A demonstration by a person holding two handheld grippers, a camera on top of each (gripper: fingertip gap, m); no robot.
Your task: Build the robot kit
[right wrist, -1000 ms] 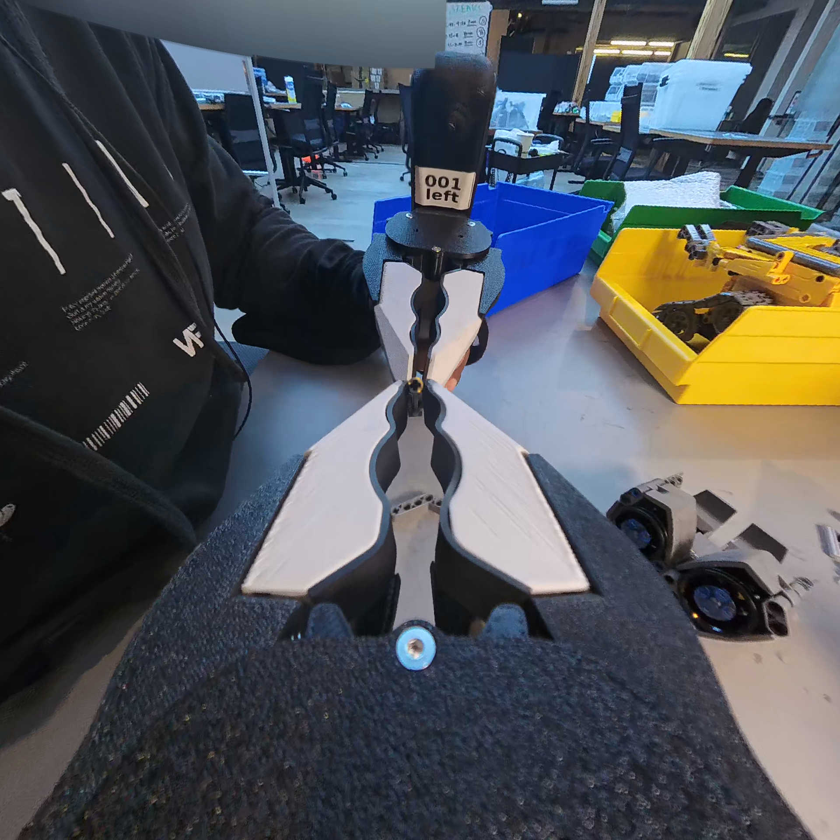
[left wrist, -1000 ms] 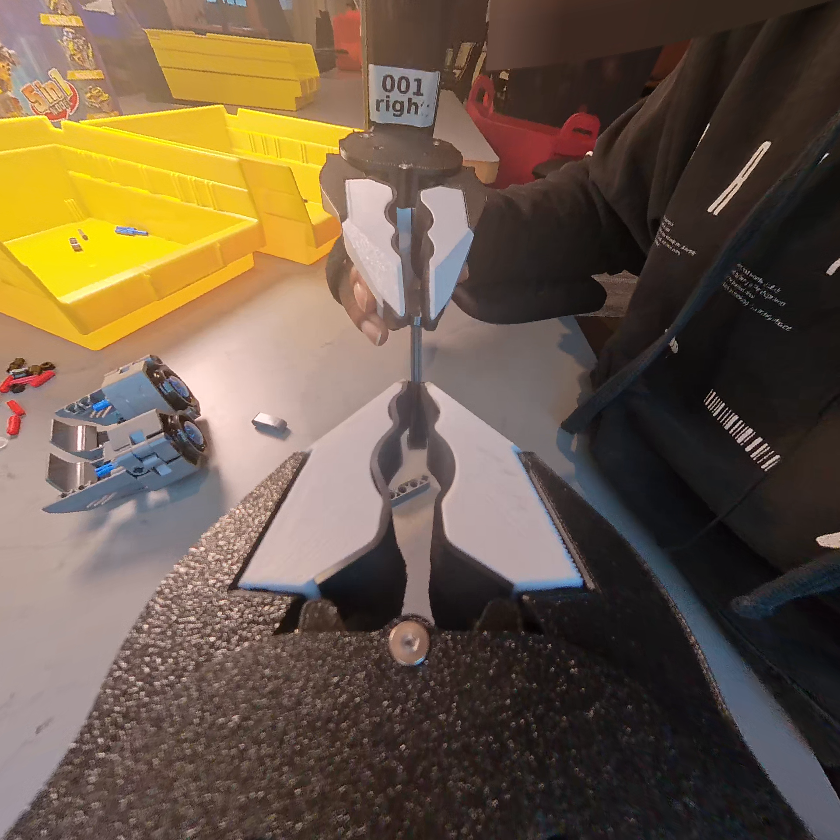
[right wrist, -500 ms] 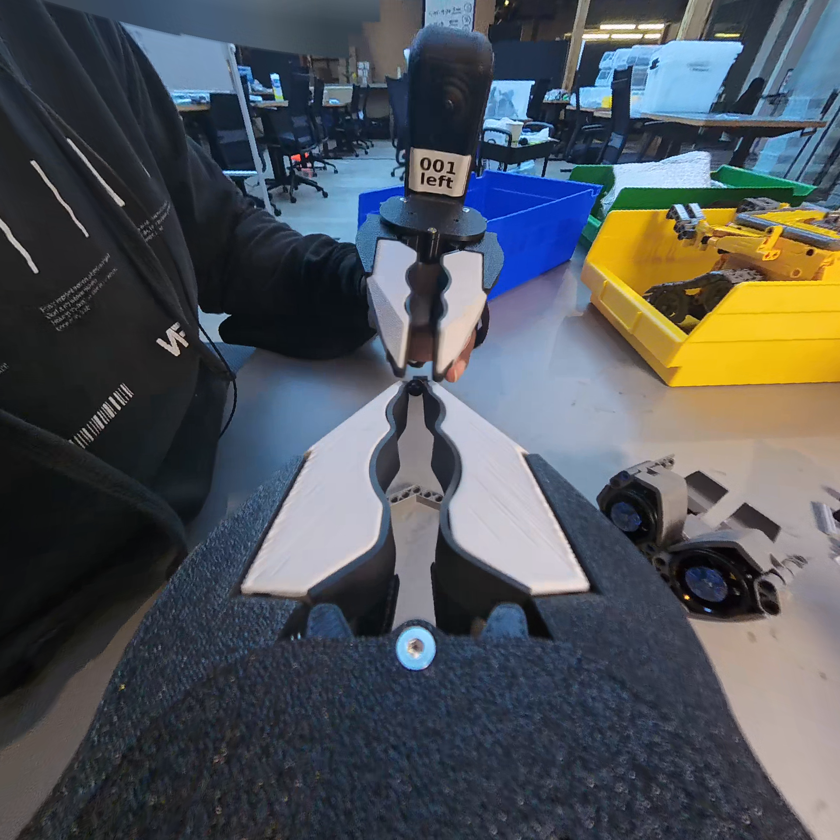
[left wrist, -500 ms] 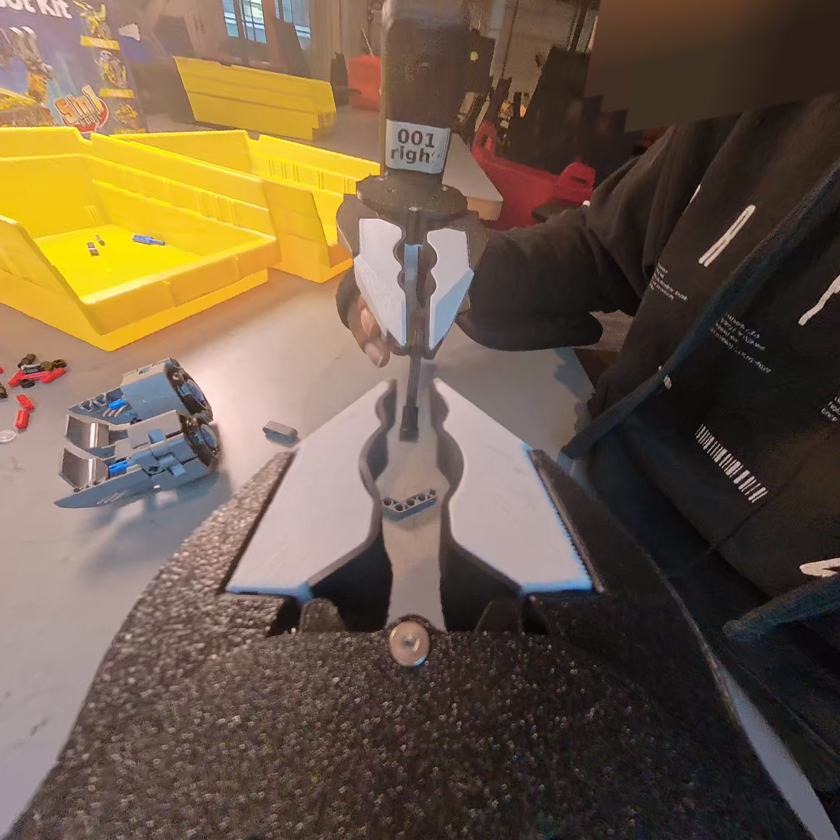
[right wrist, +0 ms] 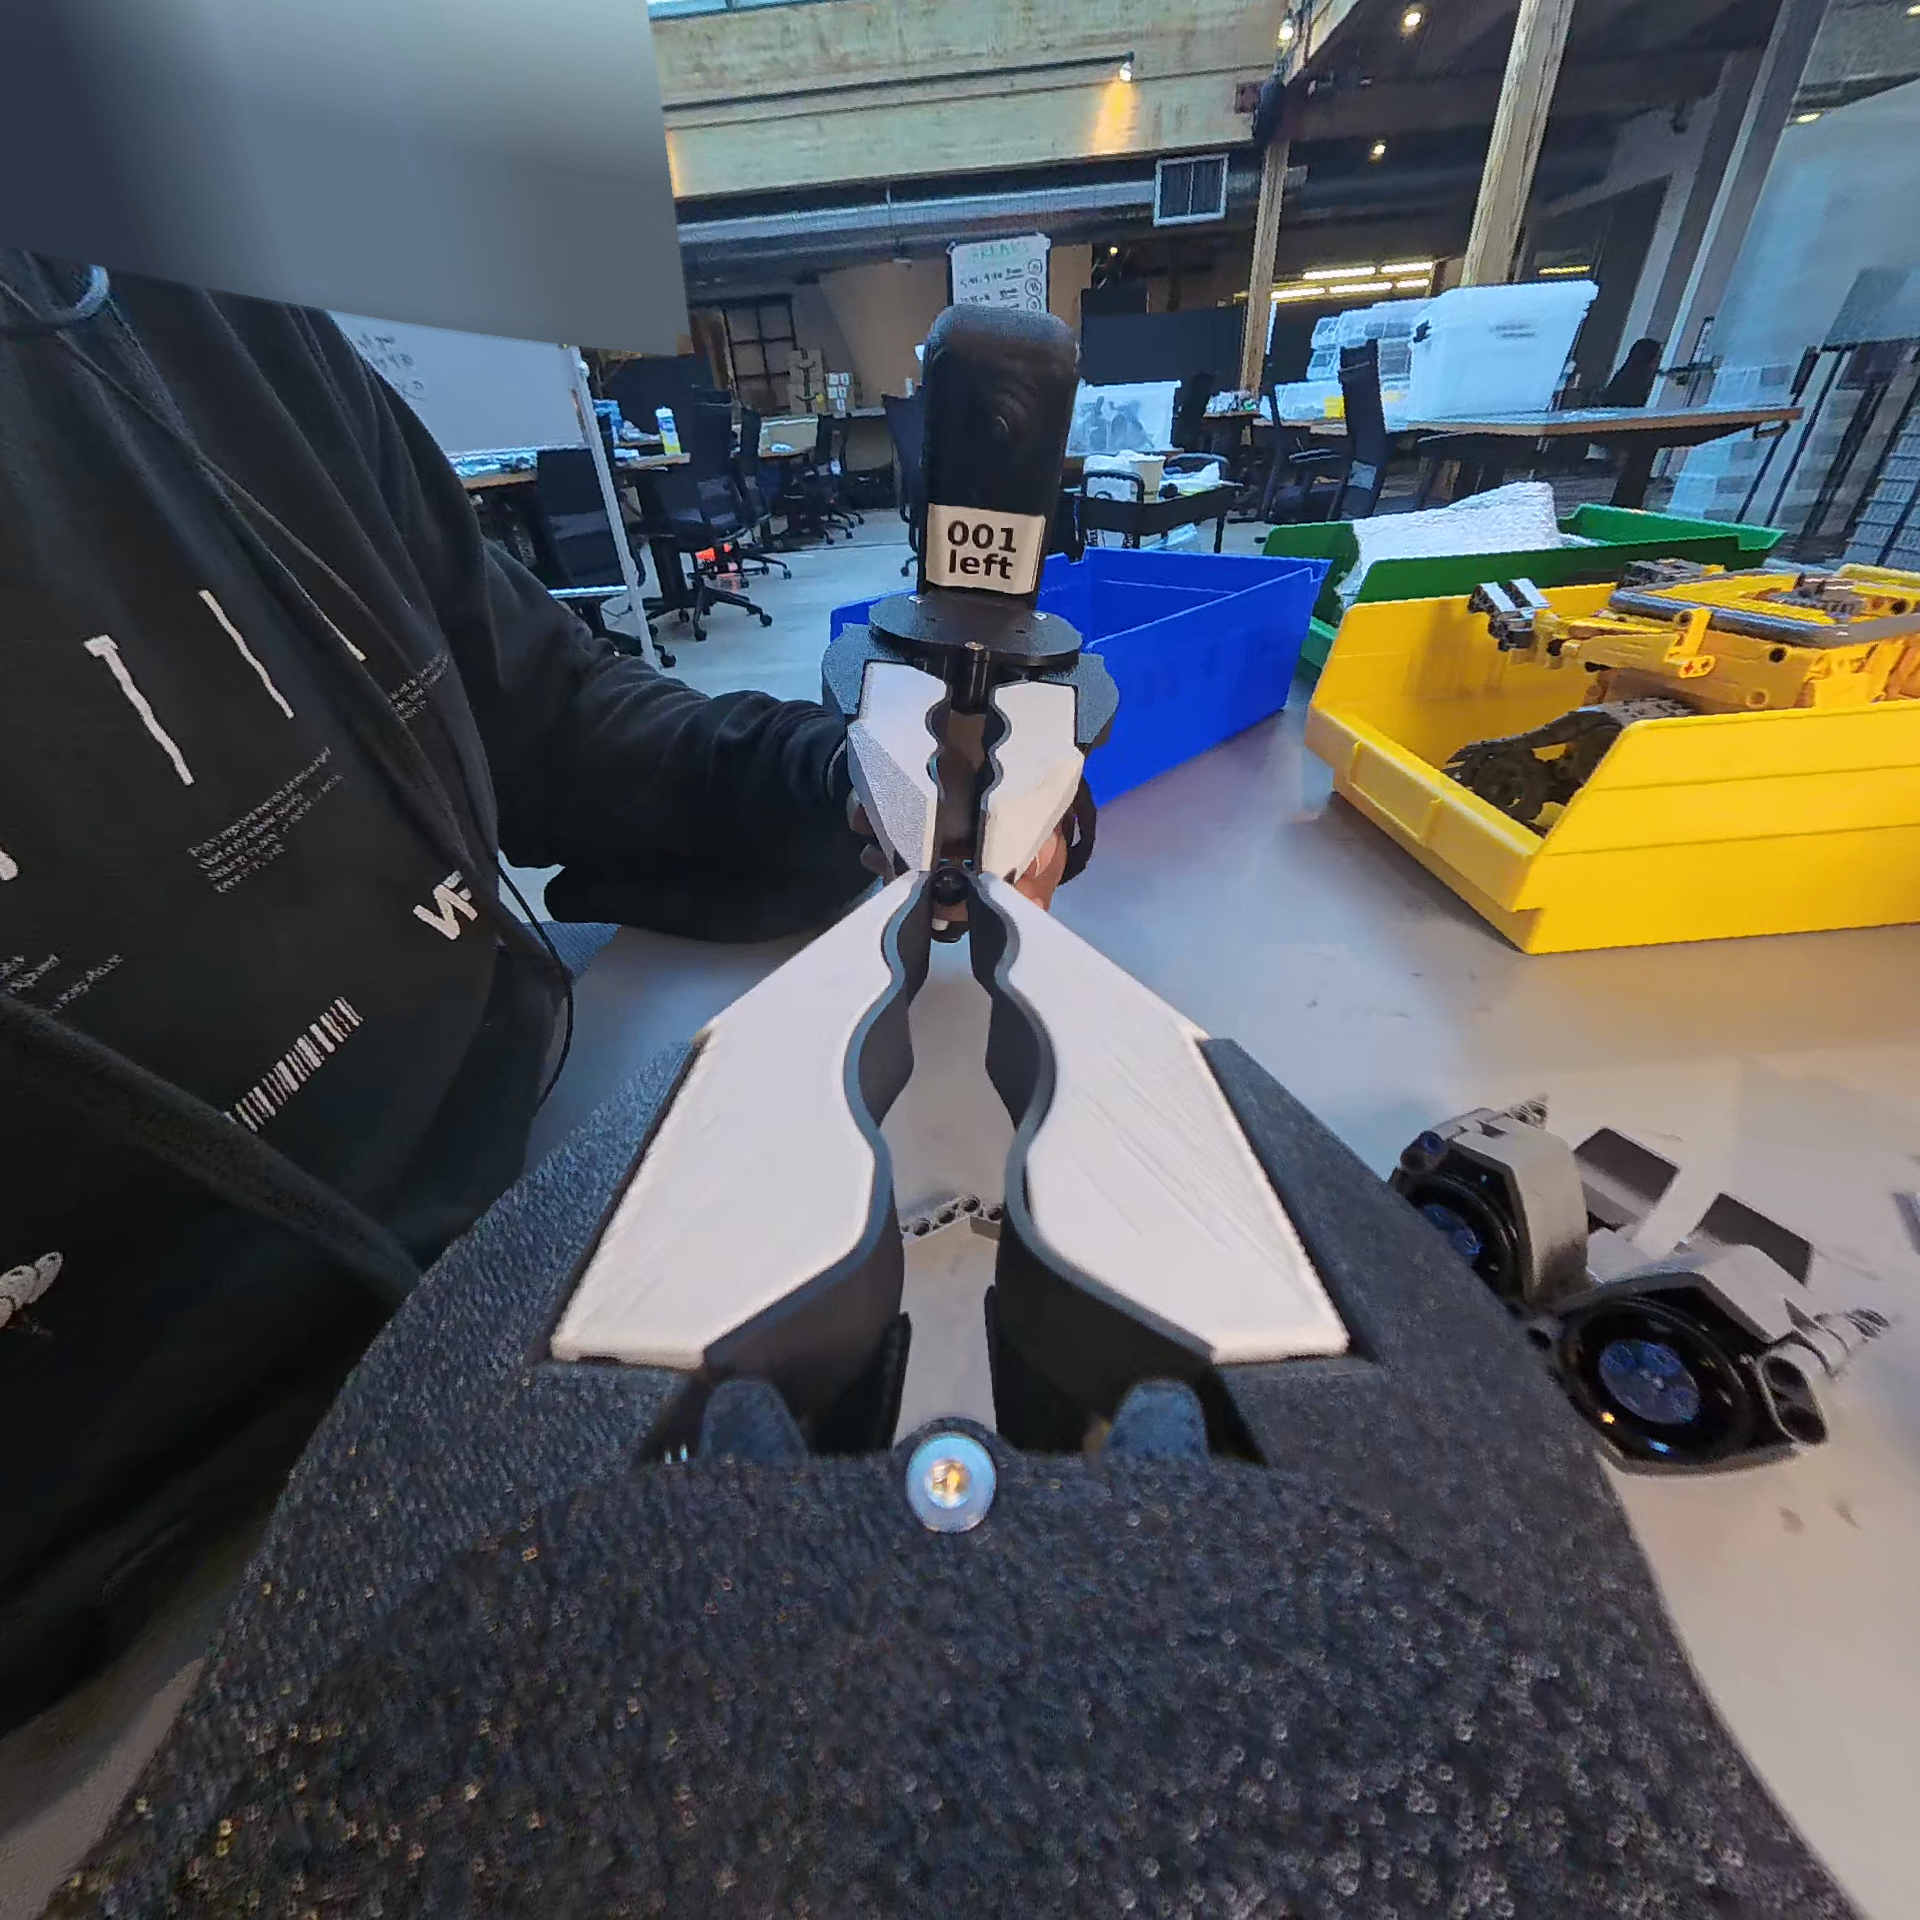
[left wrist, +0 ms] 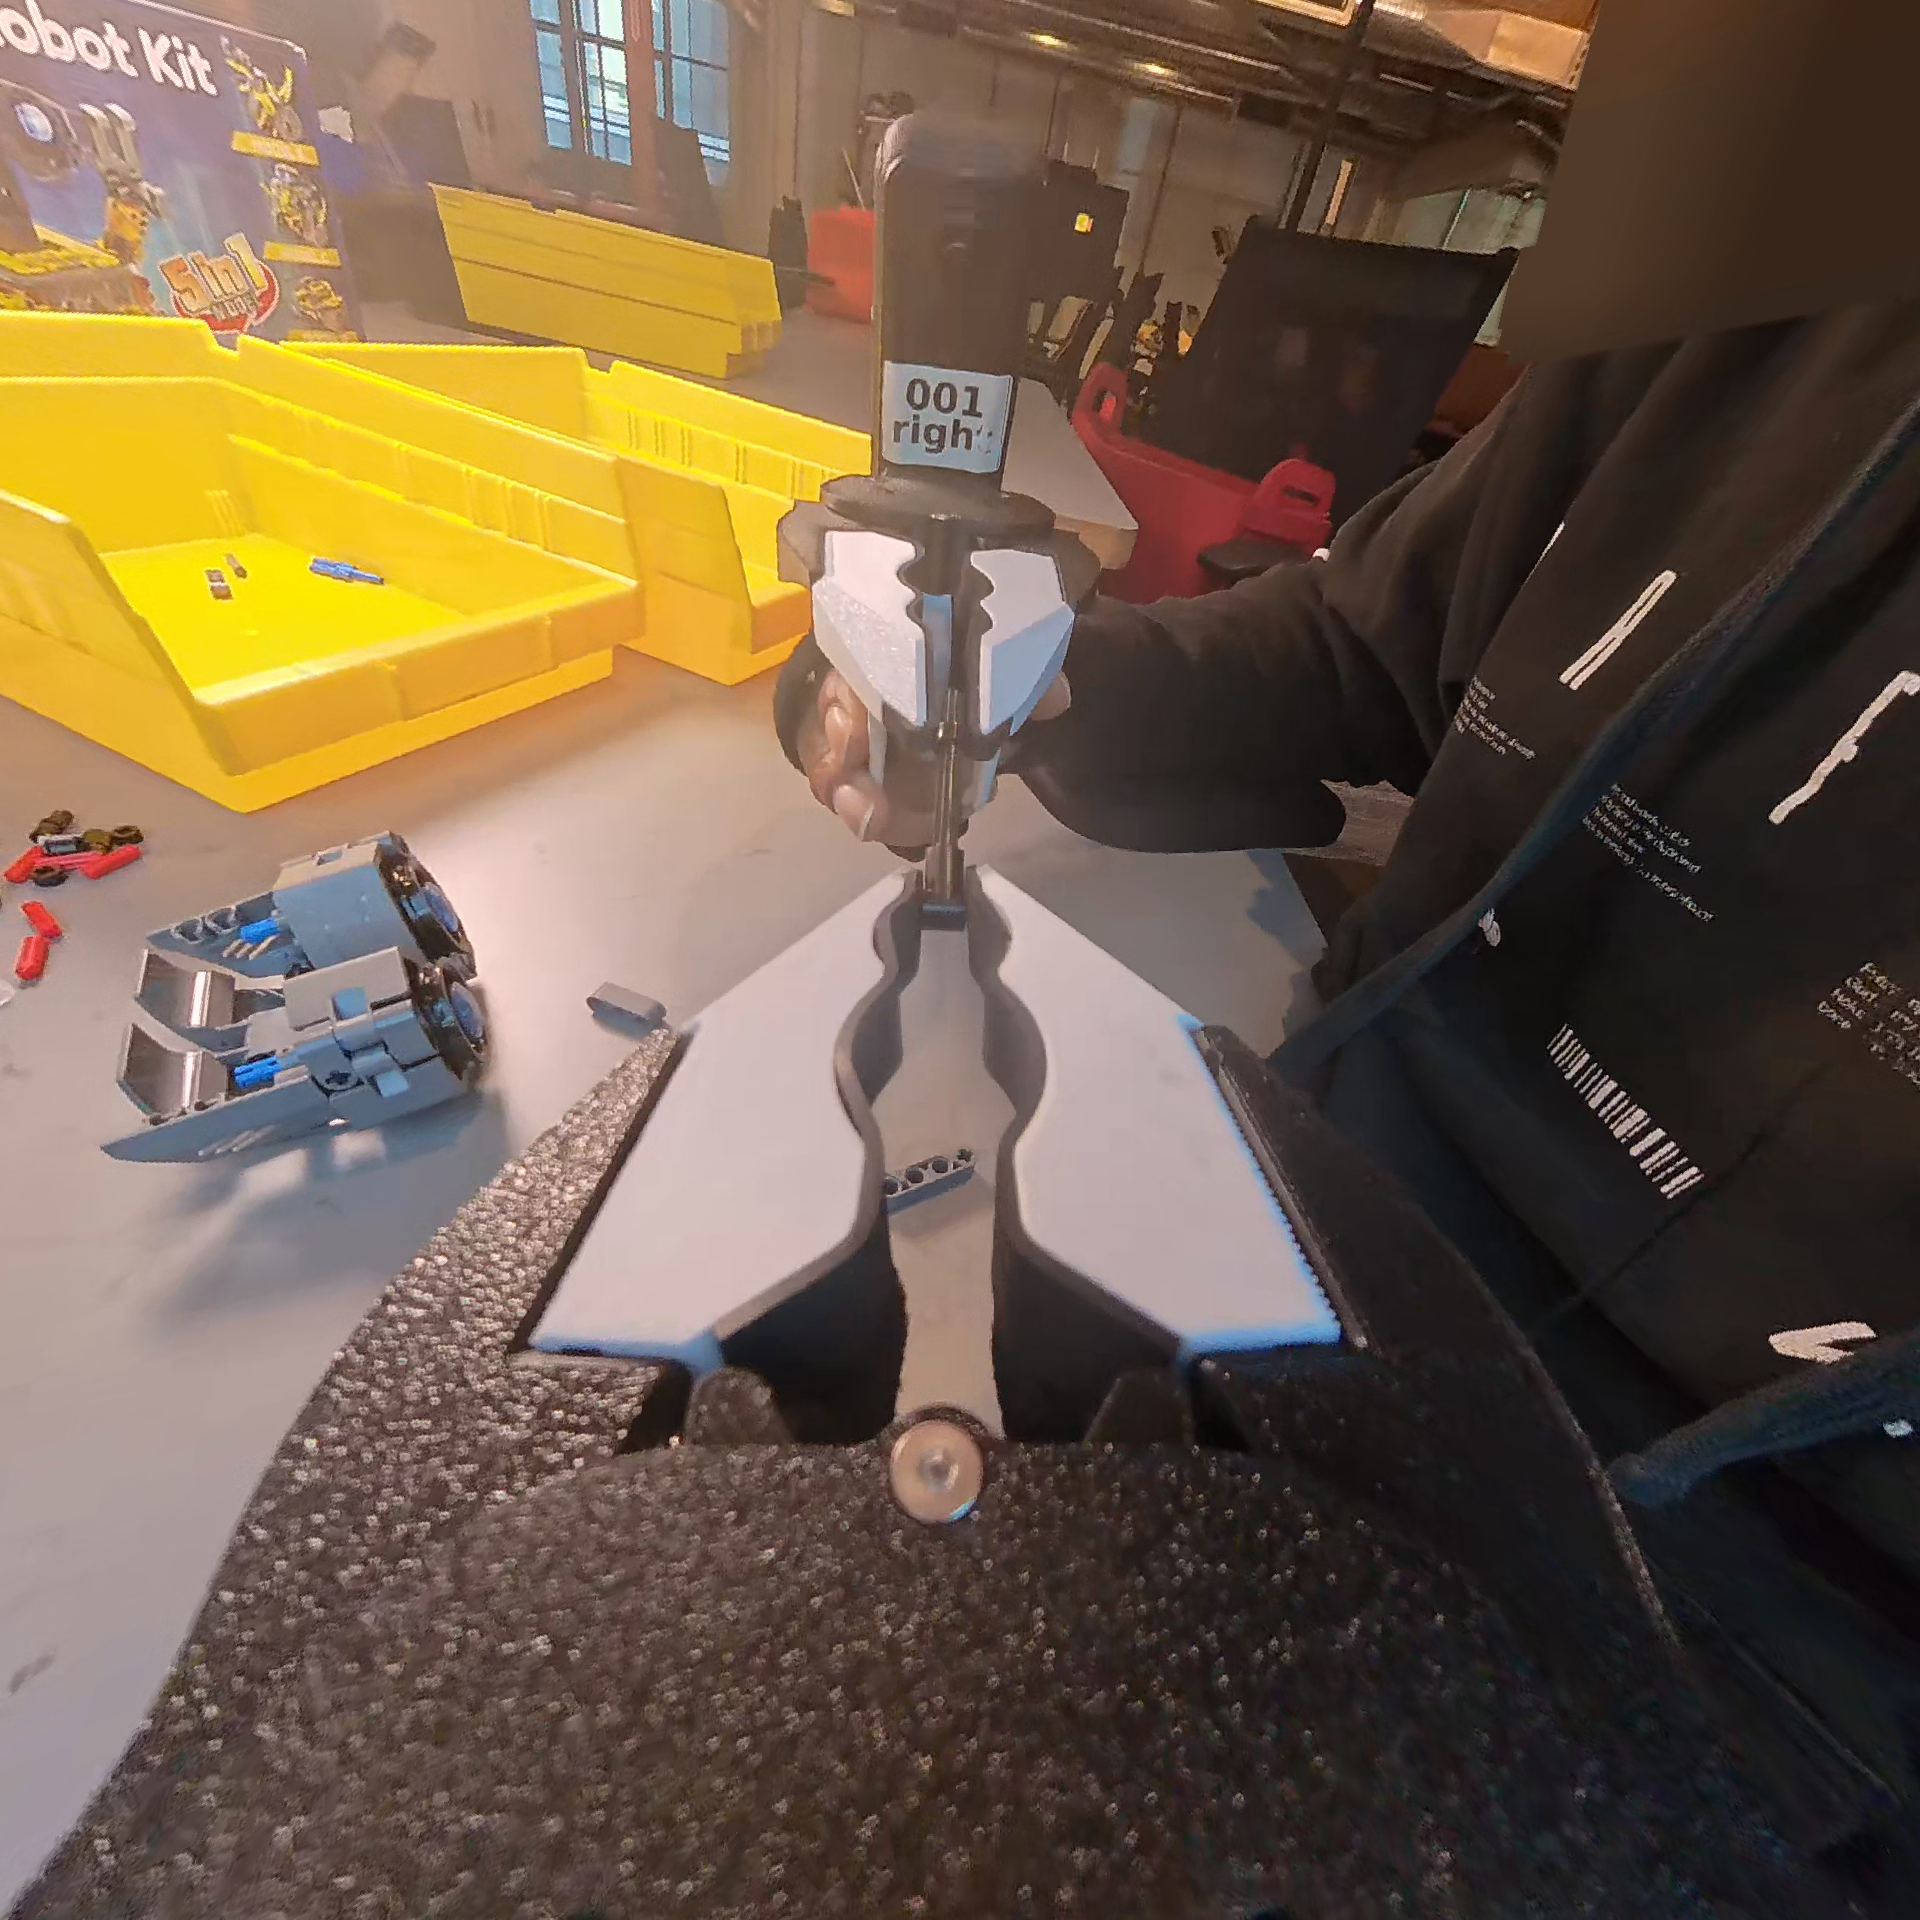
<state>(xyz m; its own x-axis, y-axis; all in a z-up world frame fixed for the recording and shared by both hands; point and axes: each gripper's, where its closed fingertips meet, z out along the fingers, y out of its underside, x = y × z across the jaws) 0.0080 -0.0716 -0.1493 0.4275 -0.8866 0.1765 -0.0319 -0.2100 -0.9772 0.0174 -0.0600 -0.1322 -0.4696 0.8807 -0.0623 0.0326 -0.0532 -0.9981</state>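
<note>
So both grippers are pointed tip to tip above the grey surface (left wrist: 623, 852). Left gripper (left wrist: 943, 902) has its tips pinched on a small black piece (left wrist: 943, 916), which sits on the end of a thin dark-grey axle (left wrist: 943, 831). Right gripper (left wrist: 943, 764), straight ahead of the left one, is clamped on the other end of that same axle. In the right wrist view the right gripper (right wrist: 948, 902) and left gripper (right wrist: 954, 868) nearly touch. Under the left gripper's fingers a small grey beam with holes (left wrist: 928, 1174) lies on the surface. Off to the left gripper's left there's a grey twin-turbine brick model (left wrist: 312, 997), a tiny dark-grey piece (left wrist: 627, 1006) closer in, and beyond those a yellow bin (left wrist: 312, 623).
</note>
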